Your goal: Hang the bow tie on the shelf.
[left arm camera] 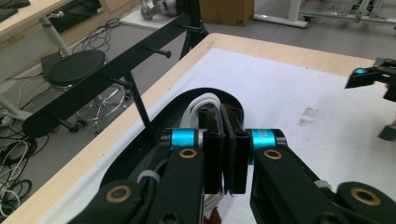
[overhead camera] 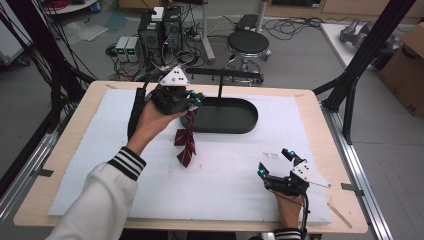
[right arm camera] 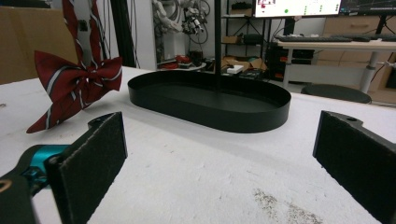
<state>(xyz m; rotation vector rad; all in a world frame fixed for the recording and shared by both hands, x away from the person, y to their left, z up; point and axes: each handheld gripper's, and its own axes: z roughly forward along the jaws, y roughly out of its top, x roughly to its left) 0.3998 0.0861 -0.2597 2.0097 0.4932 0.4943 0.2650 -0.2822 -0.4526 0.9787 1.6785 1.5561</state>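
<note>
A dark red bow tie with pale stripes hangs from my left gripper, its lower tips touching the white mat. That gripper is held above the left end of the black oval tray. In the left gripper view my left gripper is shut on the tie's white strap, which loops out past the jaws. My right gripper rests open near the front right of the table, nothing between its pads. In the right gripper view the bow tie is at left and the tray lies ahead.
A black stand with a hooked crossbar rises from the tray's far side; its crossbar slants across the left gripper view. The white mat covers most of the wooden table. Beyond the table are a stool and cables on the floor.
</note>
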